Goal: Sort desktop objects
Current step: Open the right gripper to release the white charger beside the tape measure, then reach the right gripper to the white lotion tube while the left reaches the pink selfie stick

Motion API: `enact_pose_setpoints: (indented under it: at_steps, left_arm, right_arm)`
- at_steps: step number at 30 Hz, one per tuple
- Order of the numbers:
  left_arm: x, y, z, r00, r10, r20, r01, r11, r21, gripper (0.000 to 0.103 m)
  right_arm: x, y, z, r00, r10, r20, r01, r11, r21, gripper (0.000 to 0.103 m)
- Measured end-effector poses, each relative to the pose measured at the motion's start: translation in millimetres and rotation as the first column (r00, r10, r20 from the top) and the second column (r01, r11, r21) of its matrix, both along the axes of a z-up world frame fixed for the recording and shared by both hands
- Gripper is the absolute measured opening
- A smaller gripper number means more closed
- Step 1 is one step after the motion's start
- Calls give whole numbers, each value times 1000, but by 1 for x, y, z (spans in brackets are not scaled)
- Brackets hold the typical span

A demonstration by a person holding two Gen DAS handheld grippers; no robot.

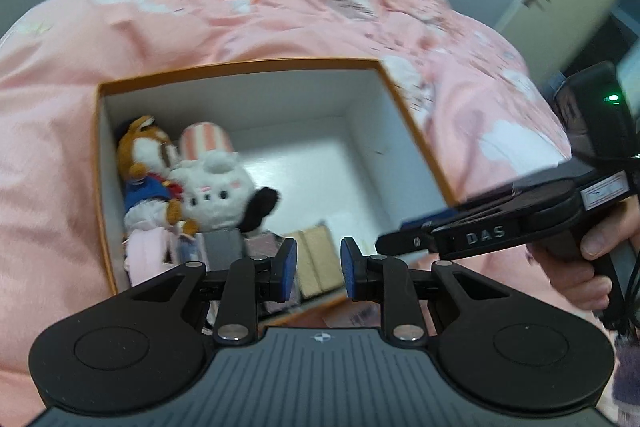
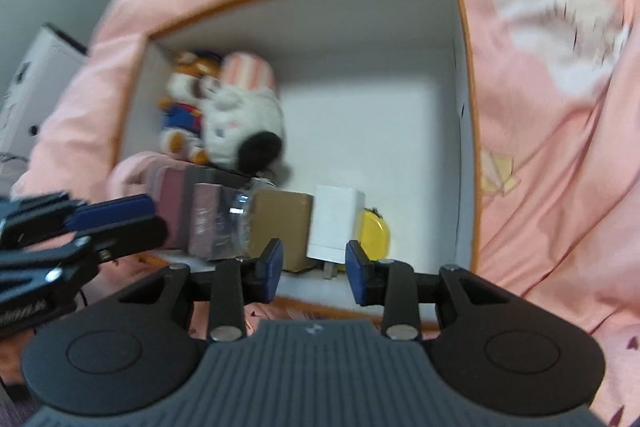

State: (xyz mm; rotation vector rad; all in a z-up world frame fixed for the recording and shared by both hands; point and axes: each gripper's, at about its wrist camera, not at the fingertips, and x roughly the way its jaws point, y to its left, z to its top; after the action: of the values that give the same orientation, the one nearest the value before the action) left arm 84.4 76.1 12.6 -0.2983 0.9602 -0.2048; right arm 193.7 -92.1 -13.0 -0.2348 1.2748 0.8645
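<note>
Your left gripper (image 1: 318, 269) jaws narrowly parted, empty, your right gripper (image 2: 314, 271) jaws slightly wider, empty, both above the orange-rimmed box (image 2: 466, 99) on pink bedding (image 1: 280, 7), white charger (image 2: 334, 223) inside near wall, prongs toward you, plush toys (image 2: 224, 111) far-left corner.

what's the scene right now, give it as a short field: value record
setting: pink quilt
container: open orange-rimmed box on the quilt
plush toys: white plush beside brown plush, at one end of the box
along near wall: brown box, white charger, yellow item
left gripper: jaws apart, nothing between them
right gripper: jaws apart, nothing between them
</note>
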Motion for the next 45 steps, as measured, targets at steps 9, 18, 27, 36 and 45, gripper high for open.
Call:
enact_pose_setpoints:
  at_steps: [9, 18, 27, 36, 45]
  left_arm:
    - [-26, -44, 9, 967, -254, 33, 247, 960, 130, 26]
    - [-35, -70, -22, 923, -374, -86, 383, 890, 246, 26]
    - [-40, -74, -55, 897, -373, -237, 434, 843, 318, 26]
    - [-39, -77, -69, 893, -345, -289, 430, 845, 319, 26]
    - [-39, -82, -71, 894, -338, -293, 423, 851, 311, 26]
  right_arm:
    - [-49, -40, 9, 990, -35, 137, 16, 990, 141, 37]
    - [-64, -67, -50, 947, -197, 253, 179, 980, 93, 53]
    - [-50, -75, -64, 956, -222, 191, 181, 961, 211, 75]
    - [-31, -60, -82, 966, -215, 145, 177, 955, 237, 75]
    - [-28, -60, -95, 973, -219, 71, 193, 946, 261, 51]
